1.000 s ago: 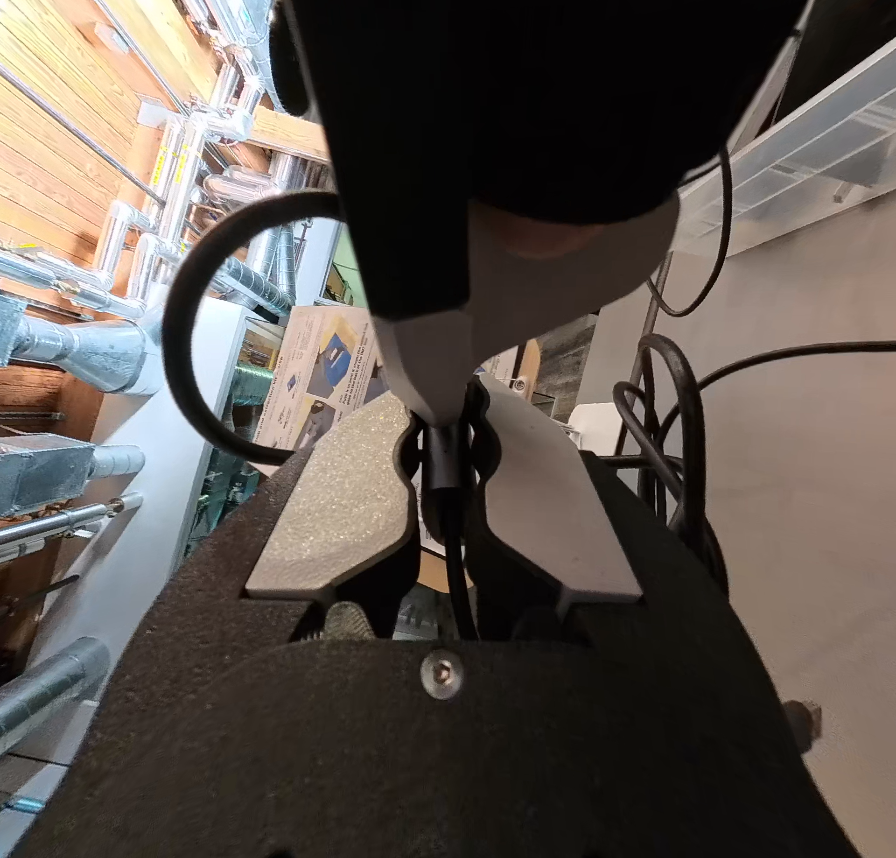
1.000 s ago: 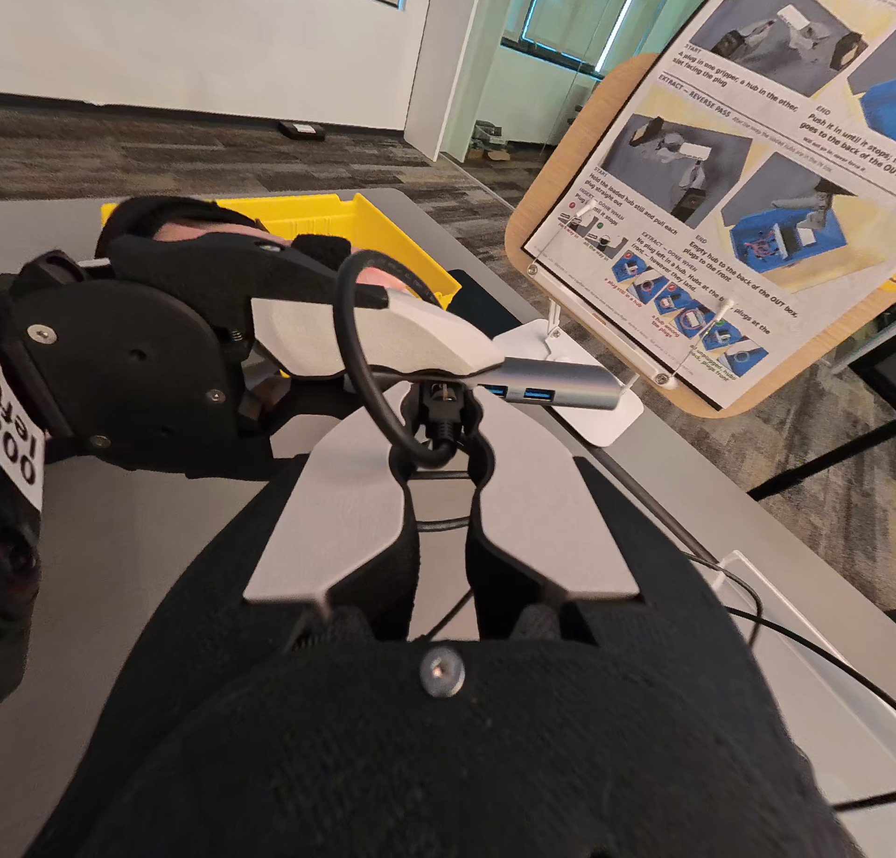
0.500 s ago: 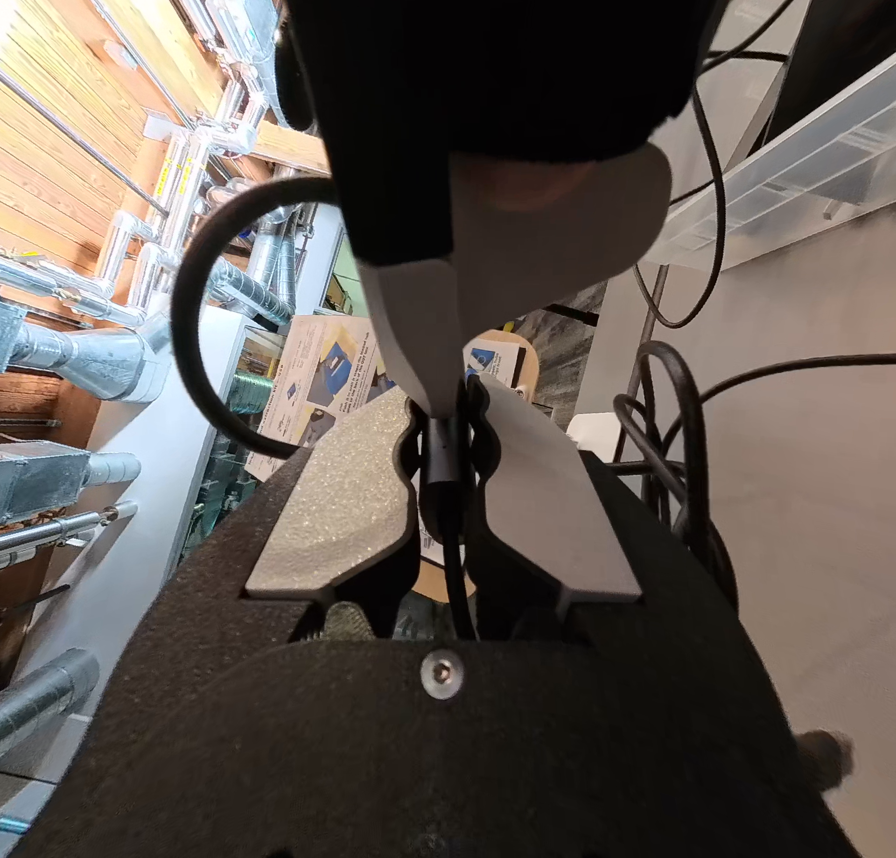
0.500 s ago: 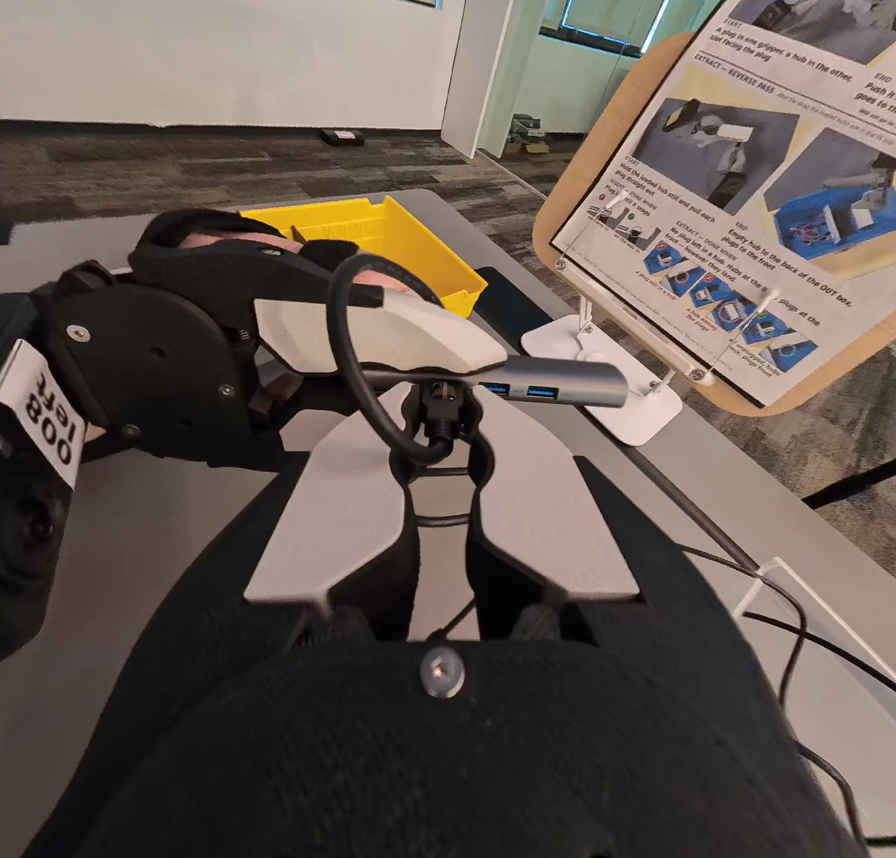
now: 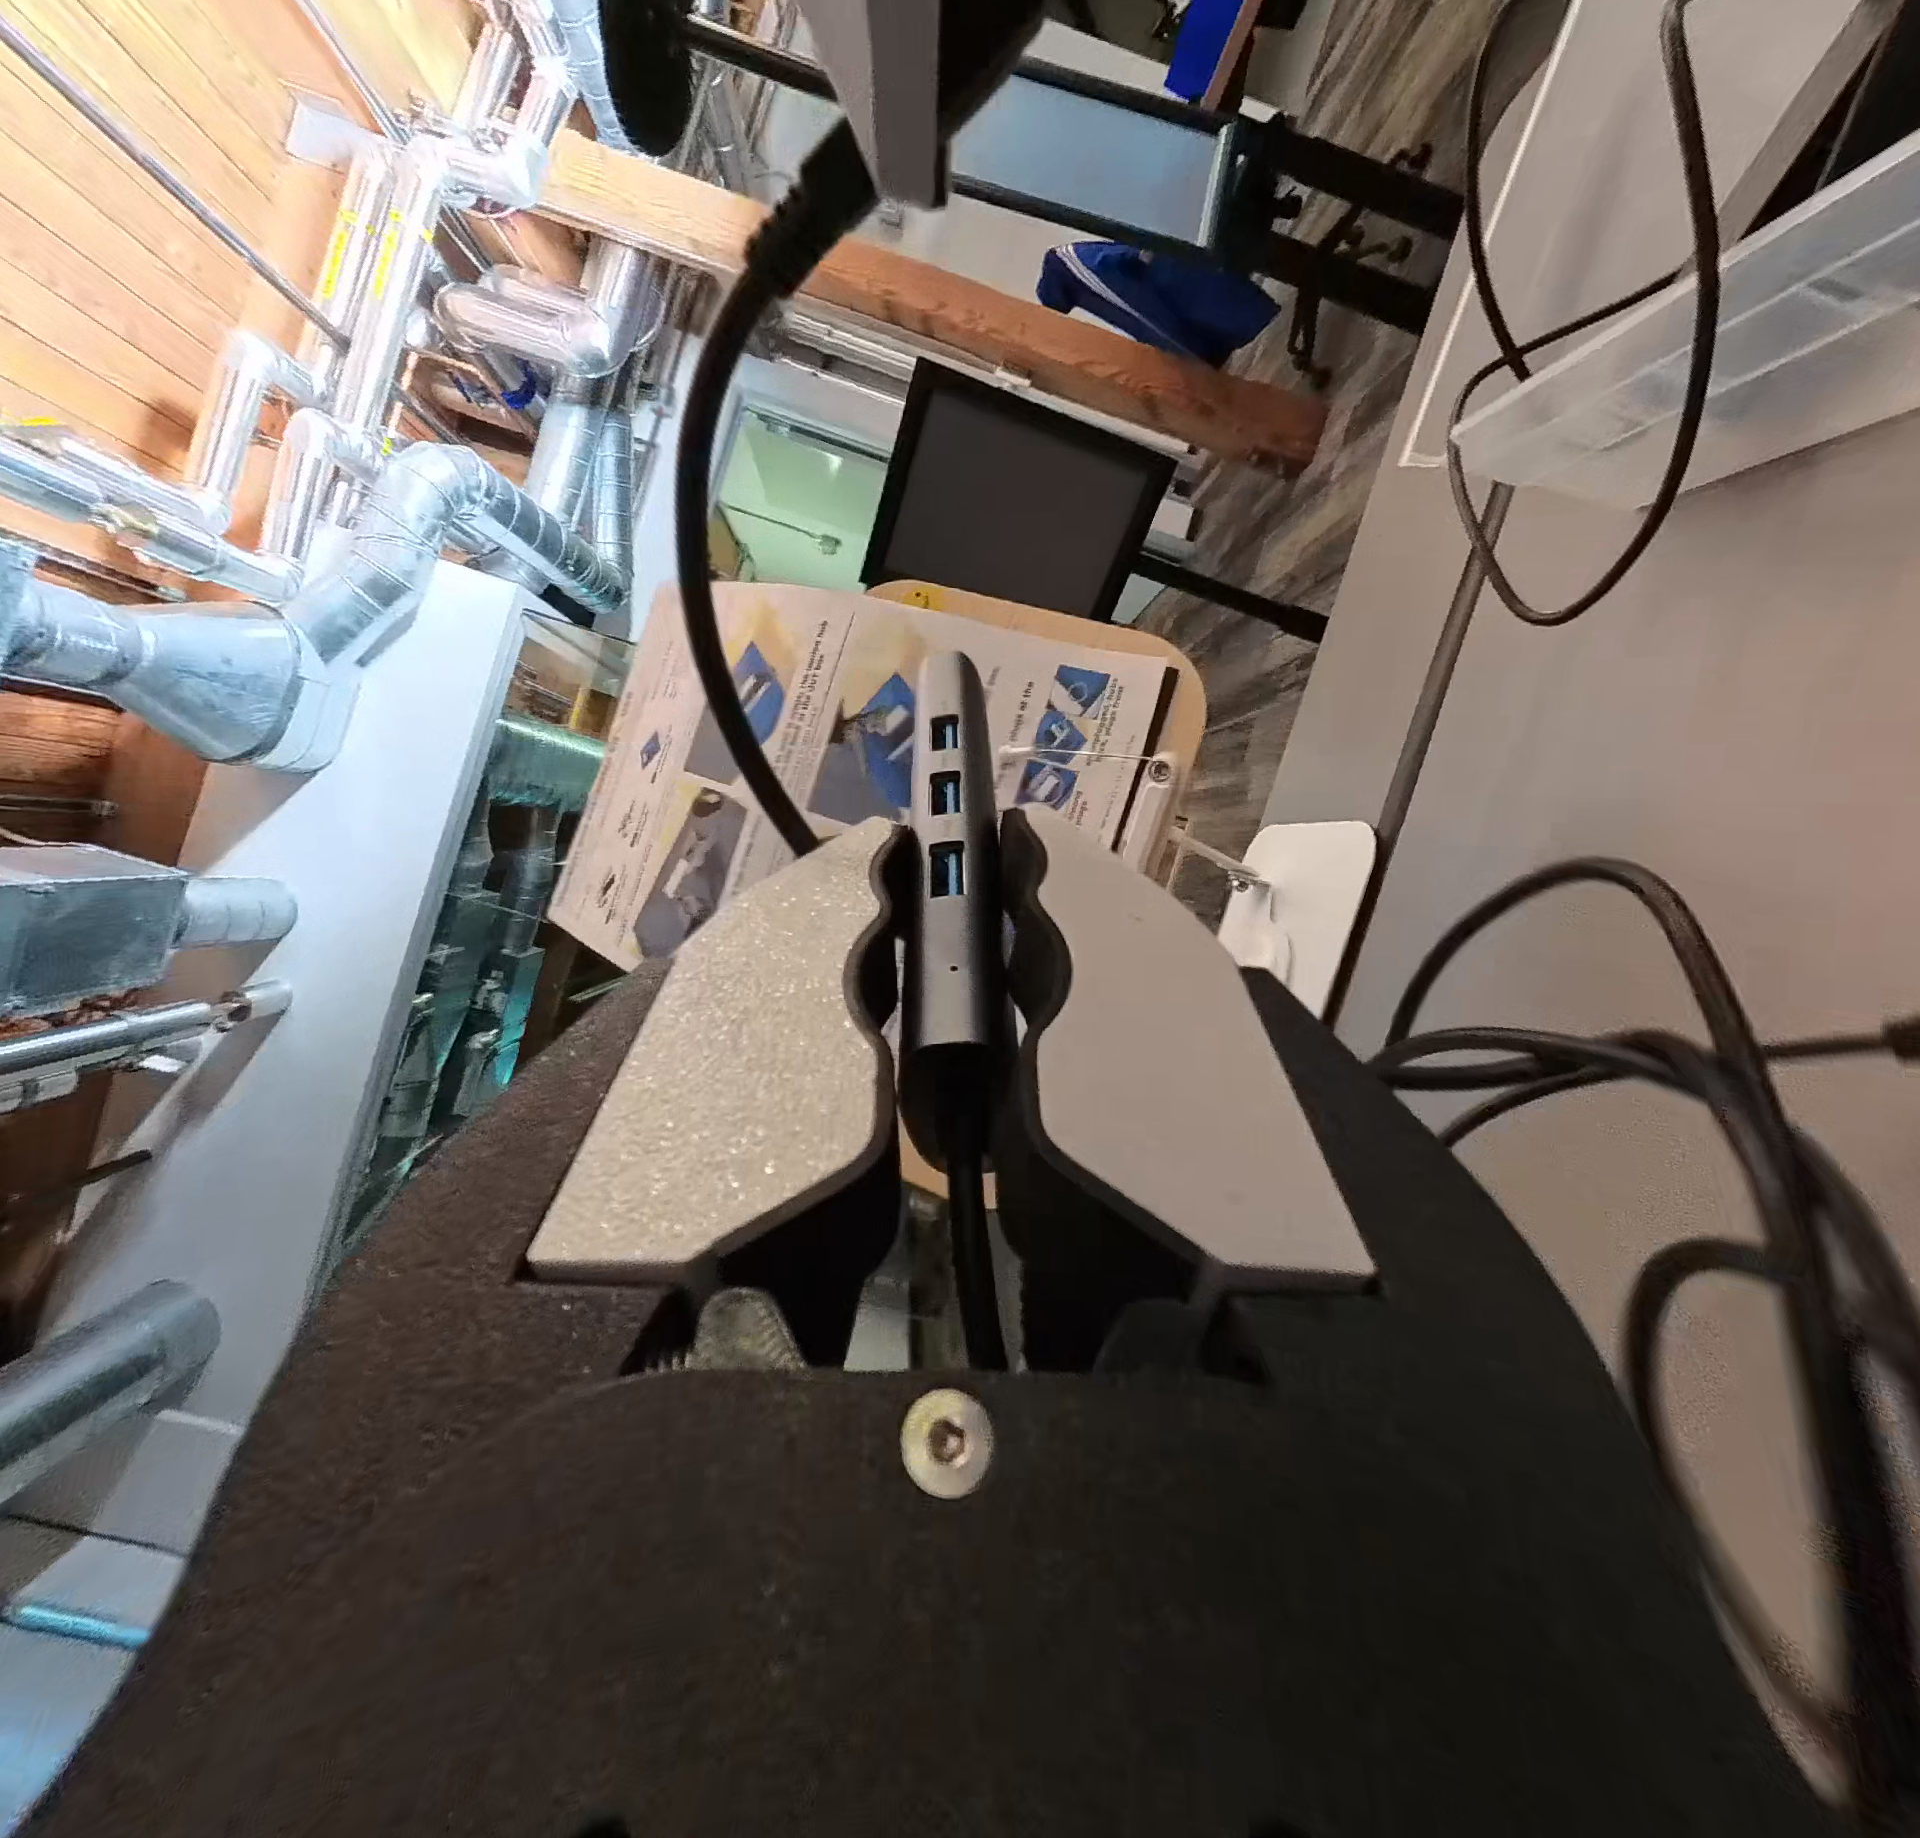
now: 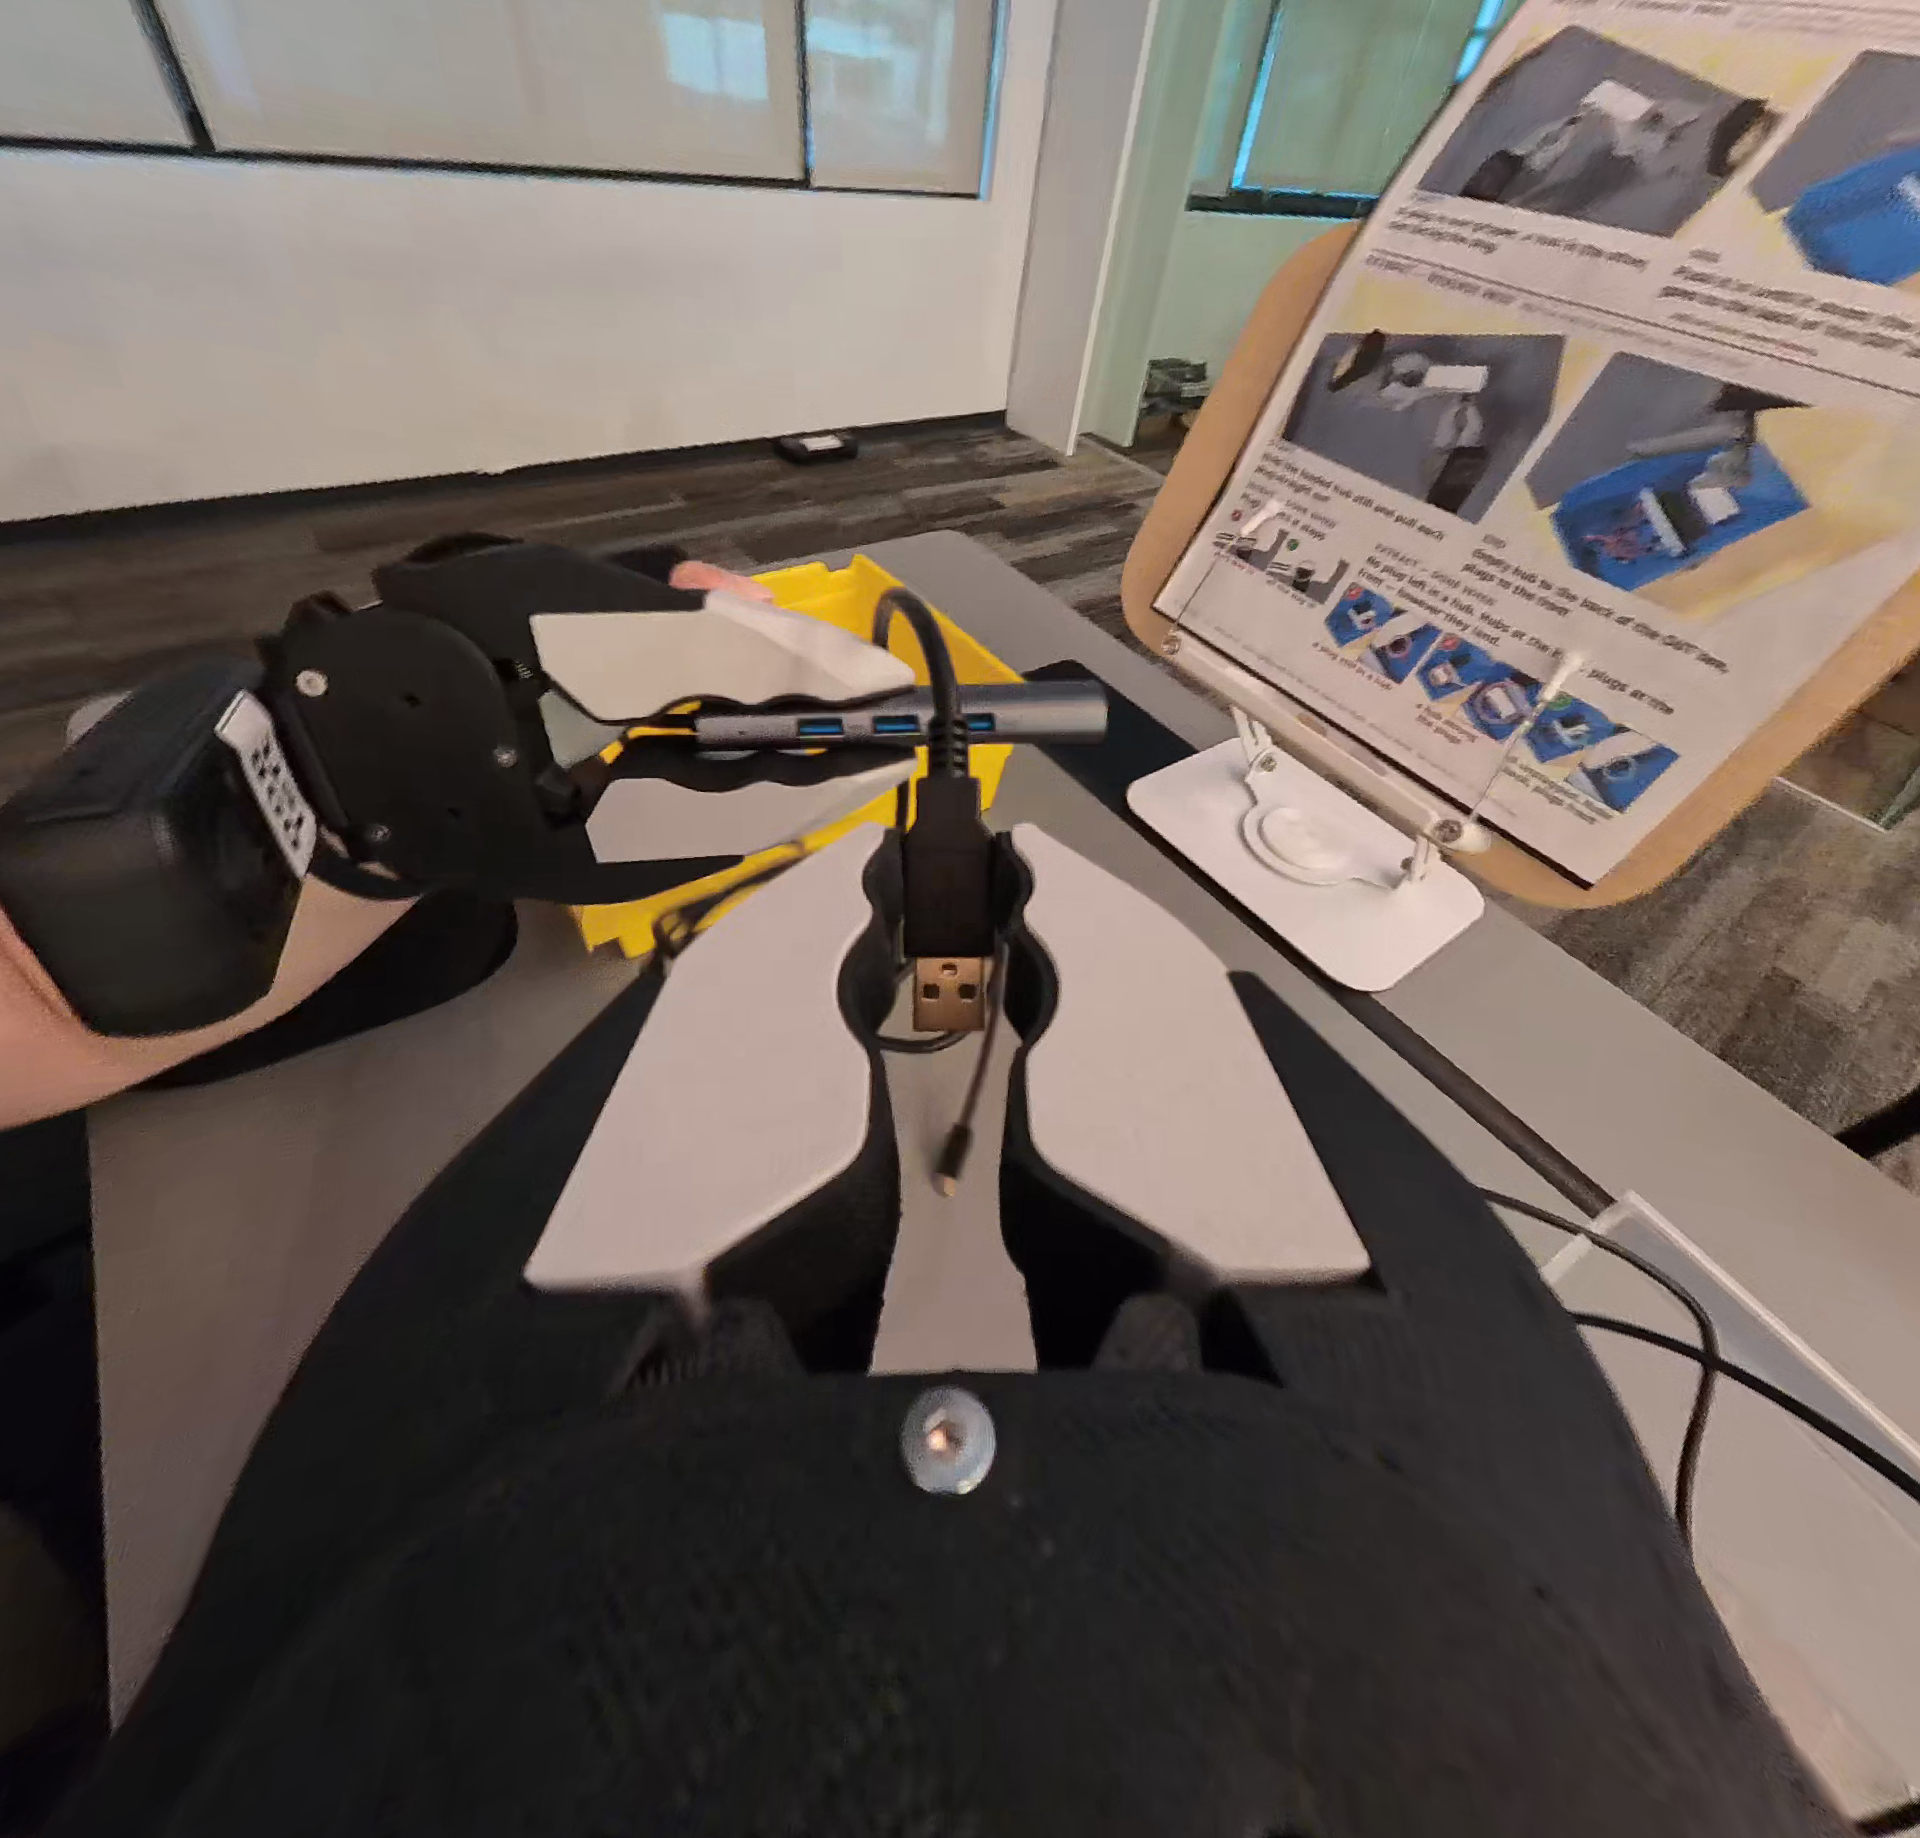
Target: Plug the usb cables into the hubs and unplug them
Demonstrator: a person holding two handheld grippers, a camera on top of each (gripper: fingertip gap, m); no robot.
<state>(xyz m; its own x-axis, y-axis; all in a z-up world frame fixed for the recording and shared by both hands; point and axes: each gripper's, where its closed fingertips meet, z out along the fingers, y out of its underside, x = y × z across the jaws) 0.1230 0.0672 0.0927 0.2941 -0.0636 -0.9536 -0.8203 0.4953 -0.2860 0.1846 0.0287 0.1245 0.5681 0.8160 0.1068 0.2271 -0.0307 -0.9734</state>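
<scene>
Plug (image 6: 943,879) in right tongs (image 6: 945,853) — clear of hub (image 6: 904,723).

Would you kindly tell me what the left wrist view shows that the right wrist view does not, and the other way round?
Only the left wrist view shows ceiling pipes, a dark monitor and a tangle of black cables on the table.

Only the right wrist view shows the USB plug gripped in the right gripper, metal end pointing back at the camera, plus the yellow bin and the left gripper seen from outside.

Both show the grey hub clamped in the left gripper's jaws, its blue ports empty, and the instruction board.
</scene>
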